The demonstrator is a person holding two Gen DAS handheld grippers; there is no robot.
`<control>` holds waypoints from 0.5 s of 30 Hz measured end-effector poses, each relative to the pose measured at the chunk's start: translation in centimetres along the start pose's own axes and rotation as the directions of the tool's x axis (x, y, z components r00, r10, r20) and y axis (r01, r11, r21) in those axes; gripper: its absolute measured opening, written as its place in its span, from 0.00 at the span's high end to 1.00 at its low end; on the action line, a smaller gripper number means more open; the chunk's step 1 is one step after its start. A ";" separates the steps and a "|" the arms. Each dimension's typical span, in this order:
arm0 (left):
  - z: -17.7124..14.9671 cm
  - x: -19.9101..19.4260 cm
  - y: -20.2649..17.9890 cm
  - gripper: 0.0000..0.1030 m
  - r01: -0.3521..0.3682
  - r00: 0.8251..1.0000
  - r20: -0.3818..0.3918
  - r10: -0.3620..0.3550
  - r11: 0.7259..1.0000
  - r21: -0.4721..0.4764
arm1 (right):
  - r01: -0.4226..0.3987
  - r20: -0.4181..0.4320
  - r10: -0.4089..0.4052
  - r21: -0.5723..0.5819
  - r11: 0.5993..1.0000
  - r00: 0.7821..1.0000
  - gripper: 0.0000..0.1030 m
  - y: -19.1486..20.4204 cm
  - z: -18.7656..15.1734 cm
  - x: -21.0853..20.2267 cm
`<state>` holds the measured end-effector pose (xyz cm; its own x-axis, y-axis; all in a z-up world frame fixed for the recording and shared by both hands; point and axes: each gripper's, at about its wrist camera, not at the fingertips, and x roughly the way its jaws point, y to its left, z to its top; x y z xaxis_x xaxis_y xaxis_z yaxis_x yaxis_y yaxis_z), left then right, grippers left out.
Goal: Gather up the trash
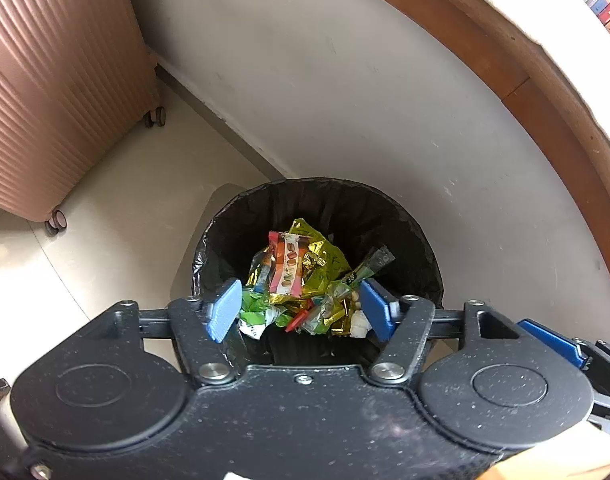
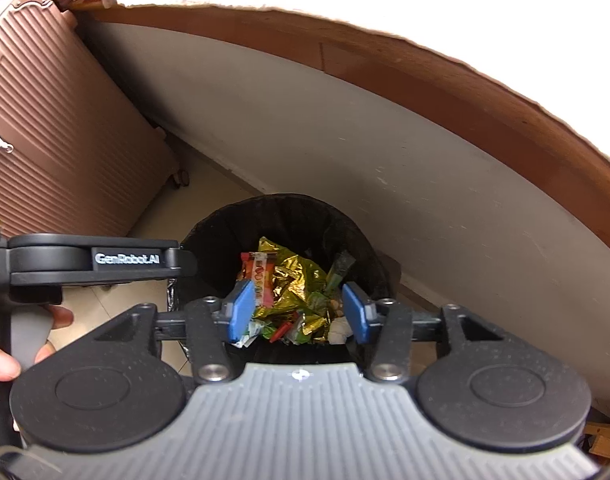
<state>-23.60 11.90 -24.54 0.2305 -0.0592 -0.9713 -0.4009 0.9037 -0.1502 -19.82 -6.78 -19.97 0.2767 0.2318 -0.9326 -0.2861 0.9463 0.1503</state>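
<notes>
Left hand-held gripper (image 1: 301,308) and right hand-held gripper (image 2: 299,310) hang above black-lined trash bin (image 1: 405,216), jaws apart, nothing gripped. Candy wrappers (image 1: 305,276) piled inside, apparently foil. Pink suitcase (image 1: 57,92) nearby on floor.

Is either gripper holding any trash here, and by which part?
Nothing is held. The left gripper and right gripper are both open above the bin, wrappers lying loose inside.
</notes>
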 end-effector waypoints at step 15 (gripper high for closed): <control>-0.2 -0.4 -0.2 0.28 -0.042 0.999 -0.003 0.042 0.999 0.017 | 0.013 0.022 -0.015 0.058 0.998 1.000 0.31 -0.9 -0.3 -0.8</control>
<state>-23.79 11.65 -24.13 0.2110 -0.0226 -0.9772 -0.3954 0.9123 -0.1065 -20.06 -7.92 -19.50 0.3009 0.2227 -0.9273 -0.2284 0.9609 0.1567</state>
